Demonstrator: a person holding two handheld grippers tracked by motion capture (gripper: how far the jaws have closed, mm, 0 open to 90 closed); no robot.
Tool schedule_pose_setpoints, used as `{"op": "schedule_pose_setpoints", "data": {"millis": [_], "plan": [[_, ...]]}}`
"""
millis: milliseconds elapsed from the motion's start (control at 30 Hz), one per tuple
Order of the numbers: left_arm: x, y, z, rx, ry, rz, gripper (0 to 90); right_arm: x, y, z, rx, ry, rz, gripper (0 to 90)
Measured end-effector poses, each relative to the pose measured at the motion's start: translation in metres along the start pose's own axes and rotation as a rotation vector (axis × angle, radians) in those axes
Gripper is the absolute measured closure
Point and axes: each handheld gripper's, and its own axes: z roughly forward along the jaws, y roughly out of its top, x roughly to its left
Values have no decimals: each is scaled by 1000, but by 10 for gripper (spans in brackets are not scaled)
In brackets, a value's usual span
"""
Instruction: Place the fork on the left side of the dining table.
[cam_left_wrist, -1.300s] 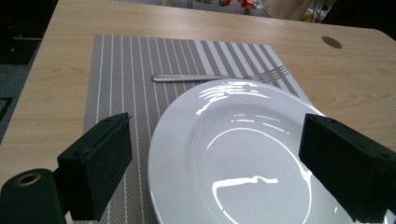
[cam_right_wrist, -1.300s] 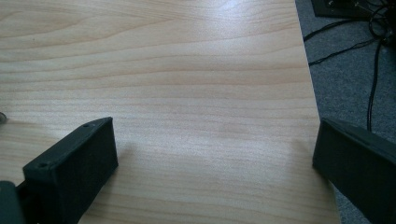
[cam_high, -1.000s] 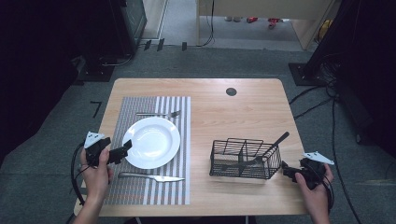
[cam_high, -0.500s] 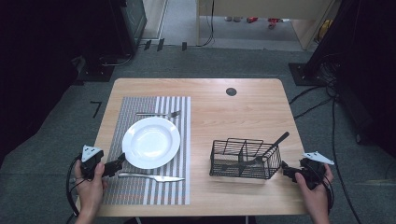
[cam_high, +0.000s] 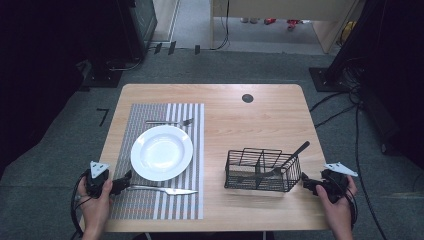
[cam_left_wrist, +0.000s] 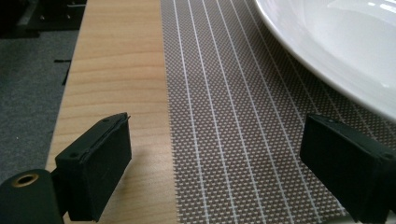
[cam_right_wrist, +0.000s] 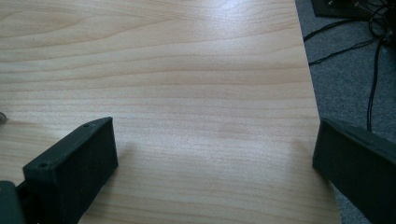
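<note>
Wood table (cam_high: 235, 135) on grey carpet, dark room around it, cables on the floor to the right. Striped placemat (cam_high: 165, 195) on the left half carries a white plate (cam_high: 161, 152), a fork (cam_high: 170, 121) beyond the plate and a knife (cam_high: 162, 189) on the near side. Left gripper (cam_high: 121, 181) sits at the mat's near-left corner, jaws spread wide and holding nothing; in the left gripper view the mat (cam_left_wrist: 233, 116) runs between the pads and the plate rim (cam_left_wrist: 336, 51) is up to the right. Nearest thing to it is the knife, handle end just beside the jaw tips, blade pointing away toward the table middle. Judgement: knife is light, rigid metal, smooth and slippery, lying flat, so little height to get under. Best hold is across the handle near its end, jaws straddling the narrow width, pressing down to the mat before closing; the woven mat should give some grip and stop it skating. Avoid the blade: thinner, and may twist in the pads. Plate is close, so keep clear of its rim. Right gripper (cam_high: 311, 184) is parked at the near-right edge just beside the wire basket (cam_high: 261, 169), which holds a dark utensil (cam_high: 287, 160); jaws apart, empty, bare wood (cam_right_wrist: 196, 93) between them.
</note>
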Motion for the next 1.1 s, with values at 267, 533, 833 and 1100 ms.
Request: {"op": "schedule_pose_setpoints", "data": {"millis": [267, 533, 833, 1100], "plan": [[-2, 1, 2, 27, 15, 9, 93, 0, 0, 0, 1, 0, 1, 0], [-3, 1, 4, 44, 30, 10, 89, 0, 0, 0, 0, 0, 1, 0], [-3, 1, 4, 45, 31, 11, 89, 0, 0, 0, 0, 0, 0, 0], [-3, 1, 4, 45, 31, 11, 89, 0, 0, 0, 0, 0, 1, 0]]}}
